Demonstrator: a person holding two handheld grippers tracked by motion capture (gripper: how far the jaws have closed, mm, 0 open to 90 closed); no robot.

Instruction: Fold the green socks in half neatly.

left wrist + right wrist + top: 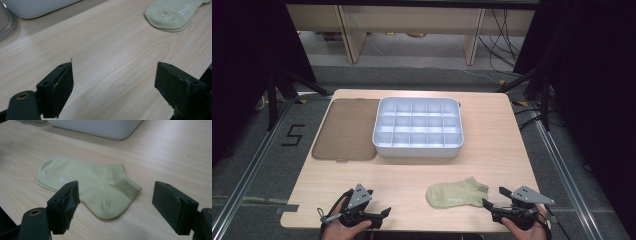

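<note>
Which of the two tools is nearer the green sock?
The right tool: its open jaws almost touch the sock at its heel end, while the left tool sits farther off across bare table.

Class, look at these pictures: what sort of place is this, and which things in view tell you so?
Probably a lab or recording workspace, not a home: a lone wooden table on grey carpet, black curtains at both sides, loose cables on the floor, and a taped "5" marking the station.

A pale green ankle sock (456,193) lies flat on the bench near its front edge, right of centre. It looks like a pair stacked one on the other, toe to the left, ribbed cuff to the right, with small white lettering on the foot.
</note>
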